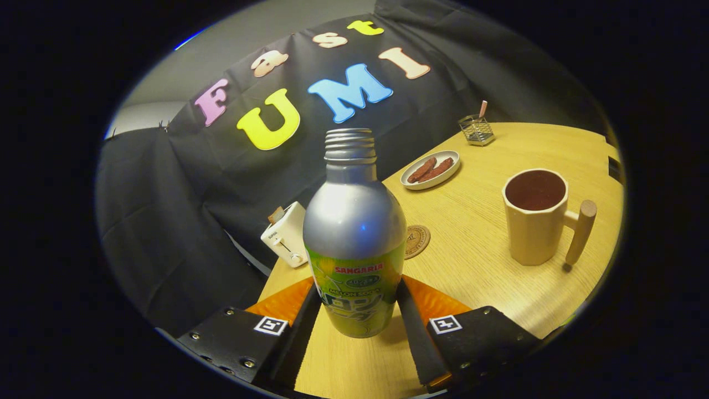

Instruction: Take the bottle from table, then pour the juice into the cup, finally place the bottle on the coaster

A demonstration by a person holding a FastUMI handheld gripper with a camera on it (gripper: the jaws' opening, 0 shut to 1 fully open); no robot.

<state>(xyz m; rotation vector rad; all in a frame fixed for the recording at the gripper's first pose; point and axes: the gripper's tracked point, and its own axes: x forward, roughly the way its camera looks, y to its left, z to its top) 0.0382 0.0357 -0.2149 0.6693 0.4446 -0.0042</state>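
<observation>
The bottle (pixel 354 233) sits upright between the fingers (pixel 357 310), which press its lower body from both sides — a low, firm hold that keeps the uncapped neck pointing up so nothing spills; whether its base rests on the table (pixel 487 288) or hangs just above it I cannot tell. Beyond it to the right stands the cup (pixel 536 217), handle turned away, ready for the pour, while the coaster (pixel 417 241) lies just behind the bottle — with a toaster (pixel 286 235), a plate (pixel 430 169) of snacks and a small wire holder (pixel 476 130) farther off.
</observation>
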